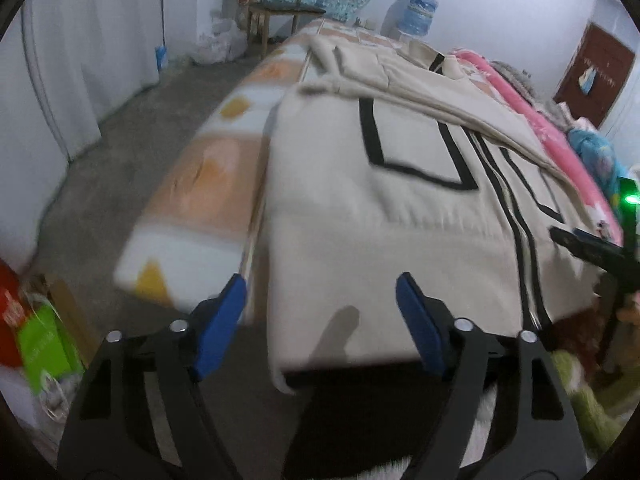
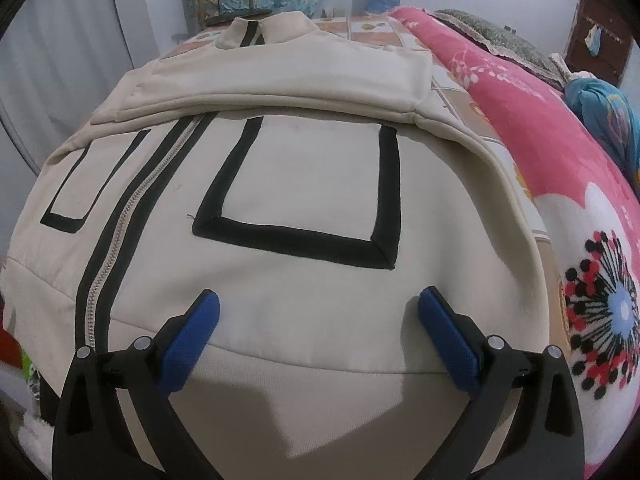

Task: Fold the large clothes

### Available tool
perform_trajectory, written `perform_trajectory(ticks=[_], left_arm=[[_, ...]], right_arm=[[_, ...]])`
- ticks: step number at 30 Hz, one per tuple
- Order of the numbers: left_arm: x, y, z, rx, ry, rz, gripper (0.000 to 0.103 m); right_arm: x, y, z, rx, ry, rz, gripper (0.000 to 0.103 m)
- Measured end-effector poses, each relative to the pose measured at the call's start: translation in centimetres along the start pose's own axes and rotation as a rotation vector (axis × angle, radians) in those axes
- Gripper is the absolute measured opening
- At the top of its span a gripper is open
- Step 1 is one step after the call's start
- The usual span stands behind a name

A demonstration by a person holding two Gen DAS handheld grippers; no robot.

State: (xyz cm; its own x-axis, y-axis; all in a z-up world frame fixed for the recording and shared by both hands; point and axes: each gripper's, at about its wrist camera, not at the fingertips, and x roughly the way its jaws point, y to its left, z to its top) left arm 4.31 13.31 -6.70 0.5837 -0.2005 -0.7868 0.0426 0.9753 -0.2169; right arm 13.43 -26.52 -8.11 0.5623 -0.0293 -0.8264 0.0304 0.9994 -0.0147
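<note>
A cream jacket [image 1: 380,220] with black-edged pockets and a central zip [image 2: 120,232] lies flat on the bed, front up. A sleeve [image 2: 280,88] is folded across its chest. My left gripper [image 1: 320,280] is open and hangs over the jacket's near left hem corner, touching no cloth. Its left finger is past the jacket's side edge. My right gripper [image 2: 320,294] is open wide just above the hem band, below the right pocket [image 2: 308,192], with nothing between its pads. In the left wrist view a black finger [image 1: 580,246] of the right gripper shows at the far right.
The bed has an orange and white patterned sheet [image 1: 208,184]. A pink floral blanket [image 2: 540,140] lies along the jacket's right side. Bare floor [image 1: 140,120] runs left of the bed, with red and green boxes [image 1: 36,332] near. A wooden chair [image 1: 280,8] and a water bottle [image 1: 418,14] stand beyond.
</note>
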Motion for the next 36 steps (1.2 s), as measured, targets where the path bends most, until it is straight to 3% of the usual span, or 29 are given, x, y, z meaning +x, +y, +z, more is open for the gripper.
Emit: perform_trajectory(ticks=[4, 9, 17, 21, 26, 32, 36], left_arm=[[0.3, 1.5, -2.2, -0.068, 0.021, -0.065, 0.058], [1.3, 2.6, -2.1, -0.120, 0.017, -0.100, 0.055], [-0.6, 2.4, -2.1, -0.116, 0.019, -0.286, 0.036], [-1.5, 1.4, -1.7, -0.075, -0.022, -0.291, 0.036], [0.8, 2.3, -0.8, -0.135, 0.001, -0.238, 0.036], [1.6, 3.1, 0.2, -0.160, -0.011, -0.242, 0.036], [1.9, 2.3, 1.0, -0.140, -0.019, -0.257, 0.028]], right_arm=[[0.0, 0.0, -0.1, 0.003, -0.004, -0.006, 0.097], [-0.1, 0.1, -0.2, 0.011, -0.014, -0.014, 0.097], [0.0, 0.1, -0.2, 0.015, -0.015, -0.021, 0.097], [0.0, 0.2, -0.3, 0.018, -0.018, -0.023, 0.097], [0.0, 0.1, -0.2, 0.017, -0.013, -0.025, 0.097], [0.0, 0.0, -0.2, 0.017, -0.014, -0.024, 0.097], [-0.1, 0.0, -0.2, 0.010, -0.019, -0.017, 0.097]])
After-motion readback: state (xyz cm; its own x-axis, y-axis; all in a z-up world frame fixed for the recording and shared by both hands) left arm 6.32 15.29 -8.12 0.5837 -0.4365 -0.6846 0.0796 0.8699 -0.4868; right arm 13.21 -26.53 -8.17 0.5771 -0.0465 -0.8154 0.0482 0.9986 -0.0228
